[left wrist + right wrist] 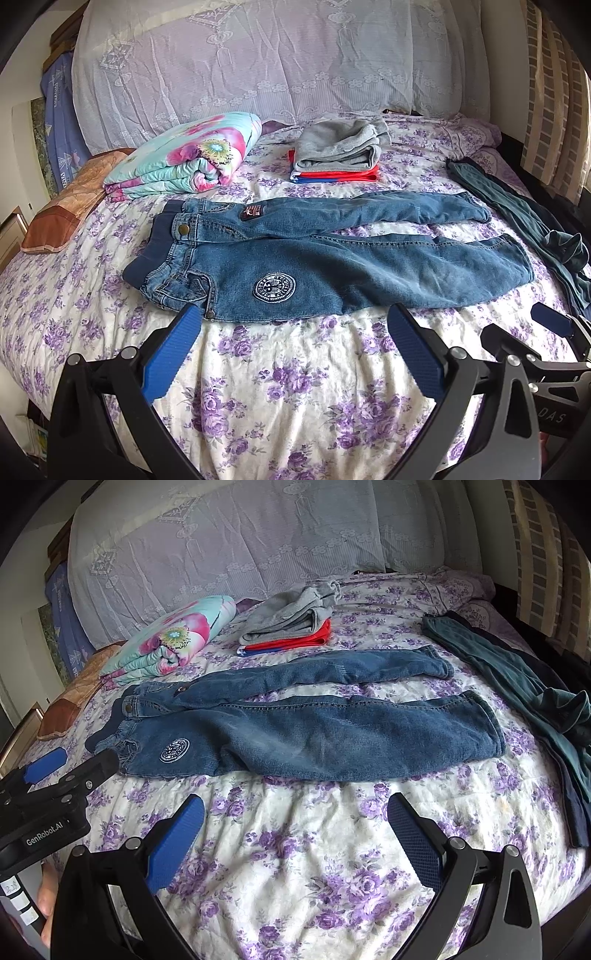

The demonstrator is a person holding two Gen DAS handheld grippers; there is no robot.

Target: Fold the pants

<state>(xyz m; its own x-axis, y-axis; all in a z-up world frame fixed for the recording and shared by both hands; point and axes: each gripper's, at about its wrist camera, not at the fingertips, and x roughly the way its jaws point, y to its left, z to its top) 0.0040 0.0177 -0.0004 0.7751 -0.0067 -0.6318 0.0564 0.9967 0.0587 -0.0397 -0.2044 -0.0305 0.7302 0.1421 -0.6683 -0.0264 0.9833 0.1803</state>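
I have the jeans [332, 258] laid flat across the middle of the bed [295, 387], on the purple-flowered cover, waistband toward my left and both legs stretched out to the right with a narrow strip of cover showing between them. The round white patch [274, 290] sits on the nearer leg, close to the hip. My left gripper [293, 321] hangs just short of the near edge of the denim, fingers spread wide and holding nothing — its left fingertip [190, 314] lines up right at the pocket corner, though I cannot tell whether it touches the cloth. My right gripper [295, 812] is over bare cover nearer to me, also spread wide and empty, apart from the jeans. In the right wrist view the left gripper shows at the far left, beside the waistband. Behind the jeans lies a stack of folded clothes [338, 155] — grey on top, red and blue beneath — and left of it a folded floral quilt [184, 157]. A dark teal garment [517, 686] sprawls along the right side of the bed, near the leg cuffs.
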